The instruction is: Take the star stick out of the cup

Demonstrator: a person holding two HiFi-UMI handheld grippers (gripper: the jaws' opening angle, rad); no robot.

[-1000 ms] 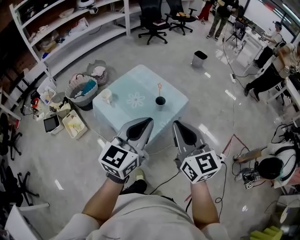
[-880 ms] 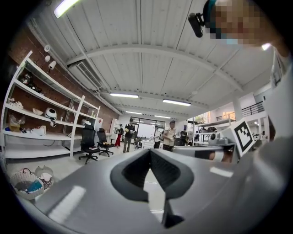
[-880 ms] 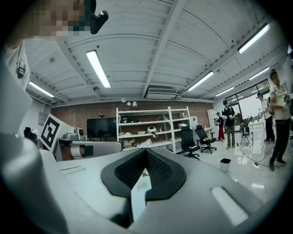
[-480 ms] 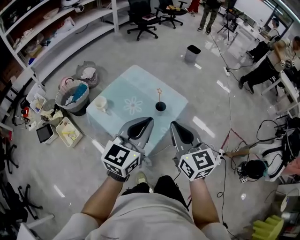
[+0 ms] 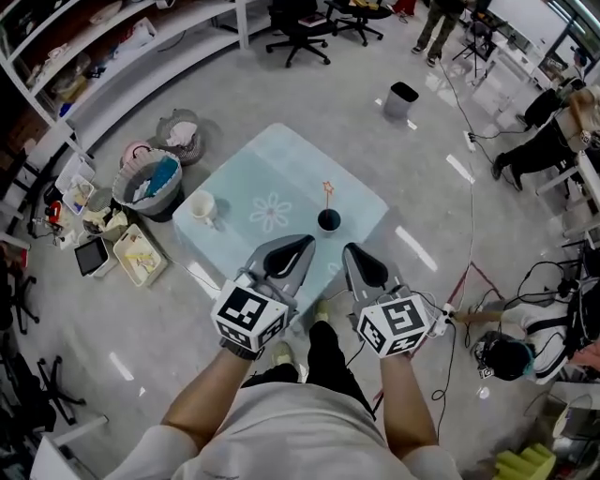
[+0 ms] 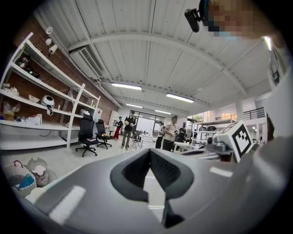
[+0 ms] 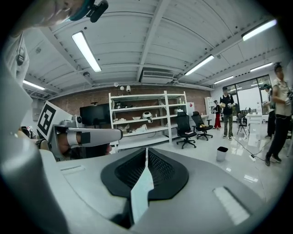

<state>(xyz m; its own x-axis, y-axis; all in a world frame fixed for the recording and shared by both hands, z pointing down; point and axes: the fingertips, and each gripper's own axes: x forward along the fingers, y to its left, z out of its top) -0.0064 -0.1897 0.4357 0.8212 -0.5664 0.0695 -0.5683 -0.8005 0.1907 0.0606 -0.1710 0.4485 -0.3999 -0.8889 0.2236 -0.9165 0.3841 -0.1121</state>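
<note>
A small black cup (image 5: pixel 328 220) stands on the pale blue table (image 5: pixel 272 169) near its right front side. A thin stick topped by an orange star (image 5: pixel 328 188) rises upright from the cup. Both grippers are held side by side in front of the table's near edge, short of the cup. My left gripper (image 5: pixel 304 246) is shut with nothing in it, and so is my right gripper (image 5: pixel 352 251). In the left gripper view the gripper (image 6: pixel 150 153) points out over the room. The right gripper (image 7: pixel 146 151) does likewise in the right gripper view. Neither of these views shows the cup.
A white mug (image 5: pixel 203 206) sits at the table's left corner. Baskets (image 5: pixel 148 183) and flat boxes (image 5: pixel 141 251) lie on the floor to the left. A waste bin (image 5: pixel 401 98), office chairs (image 5: pixel 295 23), shelving (image 5: pixel 141 56), floor cables (image 5: pixel 469 197) and people (image 5: pixel 553 141) surround the table.
The head view has shifted a little, so the table and cup sit slightly nearer the grippers. Both grippers stay shut and side by side.
</note>
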